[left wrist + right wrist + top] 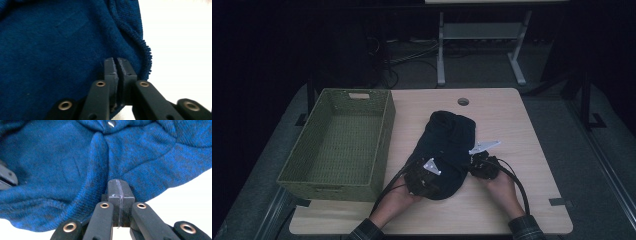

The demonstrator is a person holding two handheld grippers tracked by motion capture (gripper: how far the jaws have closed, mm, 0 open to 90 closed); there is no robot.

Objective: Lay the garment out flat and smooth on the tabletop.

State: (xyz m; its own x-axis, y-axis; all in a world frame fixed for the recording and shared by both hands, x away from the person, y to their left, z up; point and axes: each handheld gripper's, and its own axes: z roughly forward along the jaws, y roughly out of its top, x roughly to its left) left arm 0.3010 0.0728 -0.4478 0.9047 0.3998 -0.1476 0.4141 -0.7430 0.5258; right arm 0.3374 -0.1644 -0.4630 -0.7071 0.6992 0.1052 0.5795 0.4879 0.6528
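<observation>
I see the blue knit sweater [447, 150] bunched at table [532, 150] centre. My left gripper [117, 61] at 7 o'clock and right gripper [119, 182] at 4 o'clock both have jaws together, over its hem.

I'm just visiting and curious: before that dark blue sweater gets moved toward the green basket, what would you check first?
1. Left gripper shut at the sweater: ok; a narrow slit shows between its jaws.
2. Right gripper shut: ok.
3. Cloth really pinched in either gripper: cannot tell.
4. Basket empty, ready to take it: ok.
5. Basket beside the sweater on the table: ok.
</observation>
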